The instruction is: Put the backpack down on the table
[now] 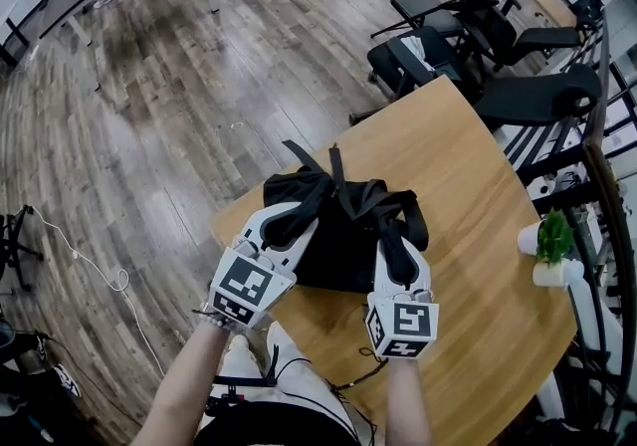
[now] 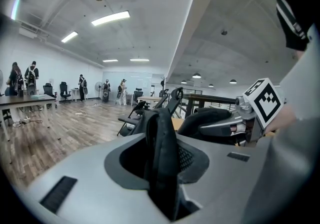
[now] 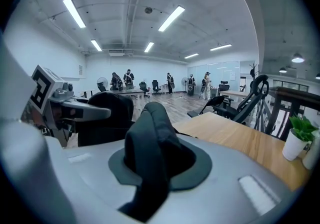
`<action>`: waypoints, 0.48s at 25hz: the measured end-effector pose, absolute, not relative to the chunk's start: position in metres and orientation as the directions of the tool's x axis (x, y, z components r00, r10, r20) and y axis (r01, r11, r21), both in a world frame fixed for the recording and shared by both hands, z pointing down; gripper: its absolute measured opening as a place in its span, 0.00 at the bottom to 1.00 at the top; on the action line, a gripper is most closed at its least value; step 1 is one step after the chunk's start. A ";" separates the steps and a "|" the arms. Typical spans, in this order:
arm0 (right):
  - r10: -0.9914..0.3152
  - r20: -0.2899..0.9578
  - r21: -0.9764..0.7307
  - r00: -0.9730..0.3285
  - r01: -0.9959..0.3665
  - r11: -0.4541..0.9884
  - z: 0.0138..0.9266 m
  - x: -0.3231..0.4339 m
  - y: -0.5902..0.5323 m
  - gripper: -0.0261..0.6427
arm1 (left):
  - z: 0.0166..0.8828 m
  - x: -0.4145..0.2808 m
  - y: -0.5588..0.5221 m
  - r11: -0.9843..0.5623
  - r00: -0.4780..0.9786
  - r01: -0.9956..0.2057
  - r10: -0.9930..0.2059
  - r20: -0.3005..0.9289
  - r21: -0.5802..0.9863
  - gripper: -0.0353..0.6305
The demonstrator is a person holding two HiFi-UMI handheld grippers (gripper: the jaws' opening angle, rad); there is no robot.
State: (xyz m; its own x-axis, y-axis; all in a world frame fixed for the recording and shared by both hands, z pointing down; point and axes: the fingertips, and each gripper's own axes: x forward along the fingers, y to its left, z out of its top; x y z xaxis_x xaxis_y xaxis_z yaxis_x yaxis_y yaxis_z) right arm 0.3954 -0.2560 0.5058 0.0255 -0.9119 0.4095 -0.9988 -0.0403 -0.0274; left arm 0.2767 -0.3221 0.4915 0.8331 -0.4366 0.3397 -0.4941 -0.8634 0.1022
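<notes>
A black backpack (image 1: 343,235) lies on the round wooden table (image 1: 478,225), close to its near left edge; whether its full weight rests there I cannot tell. My left gripper (image 1: 289,220) is shut on one black shoulder strap (image 2: 162,158), which runs up between its jaws. Beside it, my right gripper (image 1: 396,253) is shut on the other strap (image 3: 150,153), bunched thick between the jaws. Each gripper shows in the other's view: the right gripper (image 2: 225,125) and the left gripper (image 3: 75,110), with the bag's dark bulk between them.
A small potted plant (image 1: 552,245) and a white cup (image 1: 526,237) stand at the table's right edge, next to a metal railing (image 1: 597,165). Black office chairs (image 1: 448,46) crowd the far side. A white cable (image 1: 90,265) lies on the wood floor at the left. People stand far off.
</notes>
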 end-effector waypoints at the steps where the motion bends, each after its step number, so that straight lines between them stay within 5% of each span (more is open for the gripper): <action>1: -0.910 0.413 -0.031 0.028 -0.998 -0.045 0.508 0.396 -0.256 0.14 | 0.493 0.277 -0.322 -0.864 0.833 -0.493 -0.434 0.342 0.104 0.16; 12: -0.921 0.386 -0.074 0.059 -0.993 -0.094 0.501 0.399 -0.250 0.29 | 0.488 0.276 -0.318 -0.869 0.833 -0.487 -0.430 0.348 0.091 0.29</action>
State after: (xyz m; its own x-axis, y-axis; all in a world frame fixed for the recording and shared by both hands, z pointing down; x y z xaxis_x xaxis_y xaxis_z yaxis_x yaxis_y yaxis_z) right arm 0.3994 -0.2500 0.5007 0.0588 -0.9208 0.3856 -0.9927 -0.0945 -0.0743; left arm 0.2759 -0.3176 0.4881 0.8332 -0.4300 0.3476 -0.4865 -0.8689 0.0914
